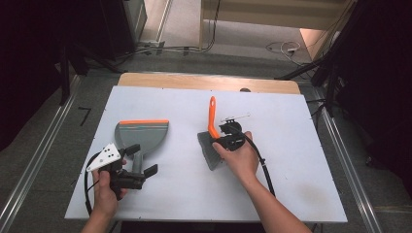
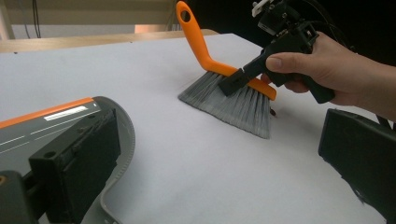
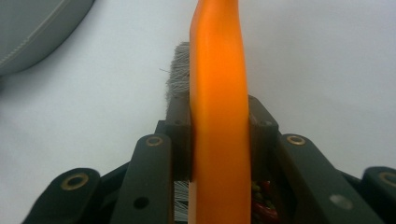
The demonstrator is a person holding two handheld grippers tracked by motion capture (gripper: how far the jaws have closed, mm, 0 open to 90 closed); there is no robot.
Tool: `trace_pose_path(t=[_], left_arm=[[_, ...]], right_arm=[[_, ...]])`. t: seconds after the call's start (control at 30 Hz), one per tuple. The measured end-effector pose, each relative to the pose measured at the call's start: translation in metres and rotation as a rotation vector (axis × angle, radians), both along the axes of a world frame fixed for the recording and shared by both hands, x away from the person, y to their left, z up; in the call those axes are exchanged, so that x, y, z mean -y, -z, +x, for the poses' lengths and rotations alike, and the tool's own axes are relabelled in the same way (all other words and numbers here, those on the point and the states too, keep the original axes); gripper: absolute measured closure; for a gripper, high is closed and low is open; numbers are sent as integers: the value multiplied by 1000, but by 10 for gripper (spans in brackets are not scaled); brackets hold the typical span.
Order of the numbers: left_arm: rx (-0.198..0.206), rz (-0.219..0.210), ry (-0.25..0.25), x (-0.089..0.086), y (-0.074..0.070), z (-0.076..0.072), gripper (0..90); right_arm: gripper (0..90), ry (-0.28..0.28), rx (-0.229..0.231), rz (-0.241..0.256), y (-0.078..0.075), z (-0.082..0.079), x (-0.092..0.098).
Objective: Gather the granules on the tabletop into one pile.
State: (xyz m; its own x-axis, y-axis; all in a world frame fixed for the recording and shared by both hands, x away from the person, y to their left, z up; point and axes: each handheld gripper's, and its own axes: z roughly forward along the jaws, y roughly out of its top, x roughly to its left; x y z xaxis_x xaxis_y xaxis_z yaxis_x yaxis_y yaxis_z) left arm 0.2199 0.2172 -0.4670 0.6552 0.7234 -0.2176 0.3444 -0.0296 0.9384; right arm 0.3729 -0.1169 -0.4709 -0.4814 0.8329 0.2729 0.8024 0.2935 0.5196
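A hand brush (image 1: 212, 119) with an orange handle and grey bristles (image 2: 233, 100) stands on the white table, right of centre. My right gripper (image 1: 221, 141) is shut on its orange back (image 3: 219, 116), just above the bristles (image 3: 177, 70). A grey dustpan (image 1: 142, 133) with an orange front edge lies flat at the left. My left gripper (image 1: 142, 159) is open at the dustpan's handle, one jaw over the pan (image 2: 28, 126) and the other far to the right. Its jaws do not touch the handle.
The white tabletop (image 1: 291, 160) has free room at the right and front. A wooden strip (image 1: 209, 82) runs along its far edge. Cables and dark stands sit on the floor beyond. Small reddish bits (image 3: 261, 200) show under the brush.
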Motion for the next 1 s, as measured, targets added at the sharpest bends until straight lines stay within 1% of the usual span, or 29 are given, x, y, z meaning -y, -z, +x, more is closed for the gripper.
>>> trace_pose_path(t=[0.33,0.67,1.0], left_arm=[[1,-4,-3,-1,0,0,0],[2,-3,-2,0,0,0,0],[-1,-5,-4,0,0,0,0]], right_arm=[[670,31,-6,1,-1,2,19],[669,51,-10,1,-1,4,31],[669,52,-10,-6,-2,6,42]])
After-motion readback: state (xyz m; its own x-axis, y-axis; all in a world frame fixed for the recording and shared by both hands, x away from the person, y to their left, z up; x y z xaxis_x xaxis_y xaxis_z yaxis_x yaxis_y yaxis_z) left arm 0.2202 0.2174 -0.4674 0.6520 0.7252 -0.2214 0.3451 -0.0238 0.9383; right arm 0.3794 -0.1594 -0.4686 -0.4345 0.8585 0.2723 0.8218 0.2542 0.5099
